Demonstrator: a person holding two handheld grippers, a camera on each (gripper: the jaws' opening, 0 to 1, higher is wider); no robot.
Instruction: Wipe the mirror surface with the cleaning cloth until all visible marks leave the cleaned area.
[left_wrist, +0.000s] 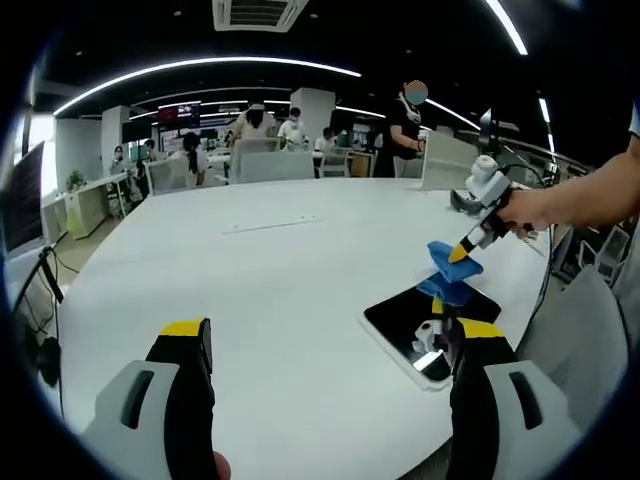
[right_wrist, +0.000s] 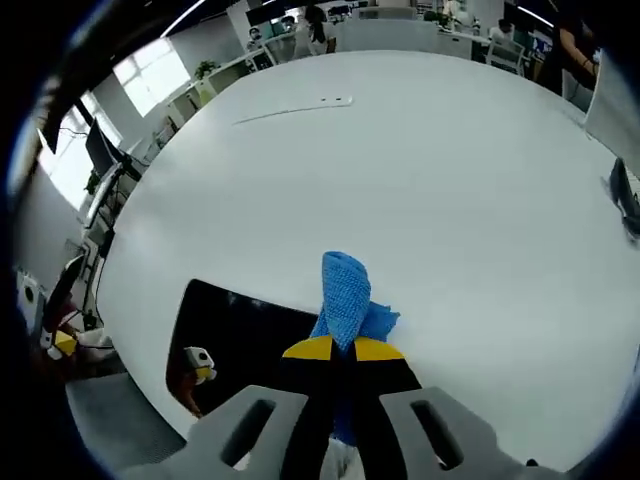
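Right gripper (right_wrist: 338, 352) is clamped on the blue cloth (right_wrist: 345, 290), pressing it down on the mirror (left_wrist: 400, 320) to rub marks; mirror lies flat near table (left_wrist: 250, 290) edge; left gripper (left_wrist: 335, 345) hangs w/ jaws apart, holding nothing, prob. just waiting.

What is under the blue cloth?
The mirror lies under the blue cloth, which the right gripper holds. Marks beneath the cloth are covered.

readable text: none in either view
far wall screens (left_wrist: 190, 112): glowing, lettering too blurred (nothing legible)
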